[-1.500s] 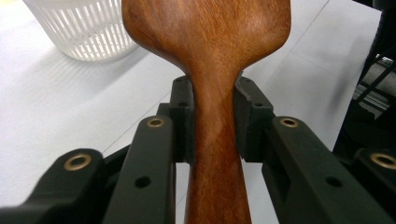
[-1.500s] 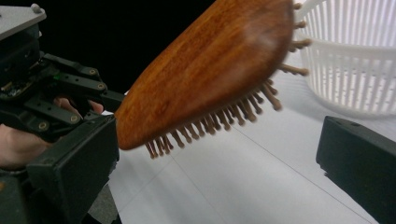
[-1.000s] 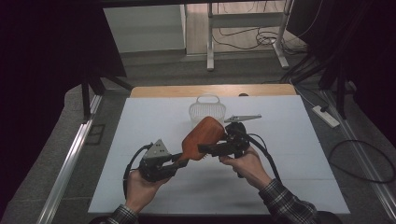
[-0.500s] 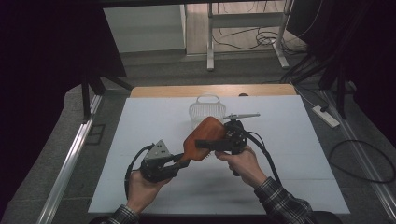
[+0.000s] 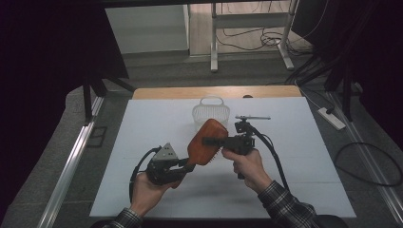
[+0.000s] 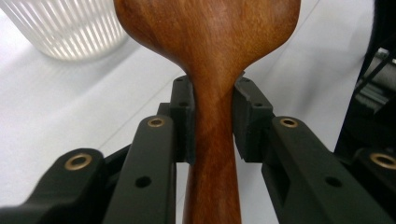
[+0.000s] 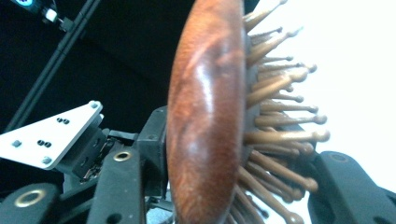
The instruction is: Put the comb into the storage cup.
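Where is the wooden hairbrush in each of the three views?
High view: wooden hairbrush at centre, above the table, between both grippers.
Left gripper view: its handle rises at centre between the jaws.
Right gripper view: its head stands edge-on at centre, bristles pointing right.
Shared landmark: white basket.

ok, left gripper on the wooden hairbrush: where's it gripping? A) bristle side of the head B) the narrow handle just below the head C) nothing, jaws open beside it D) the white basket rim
B: in the left gripper view the left gripper has both pads pressed against the narrow handle of the wooden hairbrush, just under where the head widens.
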Tool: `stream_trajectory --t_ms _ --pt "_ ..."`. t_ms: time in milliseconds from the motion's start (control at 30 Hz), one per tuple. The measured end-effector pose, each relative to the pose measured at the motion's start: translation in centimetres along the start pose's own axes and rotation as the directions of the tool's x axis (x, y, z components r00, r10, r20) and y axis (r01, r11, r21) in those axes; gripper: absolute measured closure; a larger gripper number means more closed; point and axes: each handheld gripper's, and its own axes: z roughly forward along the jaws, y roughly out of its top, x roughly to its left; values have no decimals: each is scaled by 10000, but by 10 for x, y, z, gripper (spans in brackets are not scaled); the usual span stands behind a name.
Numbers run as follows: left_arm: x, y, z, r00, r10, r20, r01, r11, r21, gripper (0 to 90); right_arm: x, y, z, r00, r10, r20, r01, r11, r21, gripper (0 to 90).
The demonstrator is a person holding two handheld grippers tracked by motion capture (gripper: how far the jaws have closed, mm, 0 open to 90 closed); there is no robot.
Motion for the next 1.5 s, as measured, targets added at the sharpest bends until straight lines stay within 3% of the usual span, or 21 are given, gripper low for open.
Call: stream_trajectory --t_ms 167,300,667,967,1200,1267,1500 --pt "3 -1 4 9996 -134 234 130 9997 188 692 3 -2 1 9996 -246 155 243 9996 168 533" --pt "4 -1 3 9996 -160 239 156 9997 168 605 4 -3 2 9973 -561 471 554 9983 174 538" --pt "7 -4 4 9998 -14 188 7 9994 349 390 8 -1 -2 9936 -998 537 999 9950 2 539" --pt "15 -12 -2 9990 -440 122 437 9987 249 243 9 0 -4 9906 -1214 633 1222 9925 -87 538" --pt "21 -19 -7 9961 -815 344 809 9965 193 135 9 3 -7 9856 -1453 867 1472 9890 -160 538" --pt "23 -21 -10 9947 -1001 253 997 9949 152 100 9 4 -9 9848 -1477 915 1502 9885 -200 538" --pt "25 -28 -22 9940 -1064 -245 1068 9942 139 29 10 8 -14 9831 -1542 989 1579 9870 -303 538"
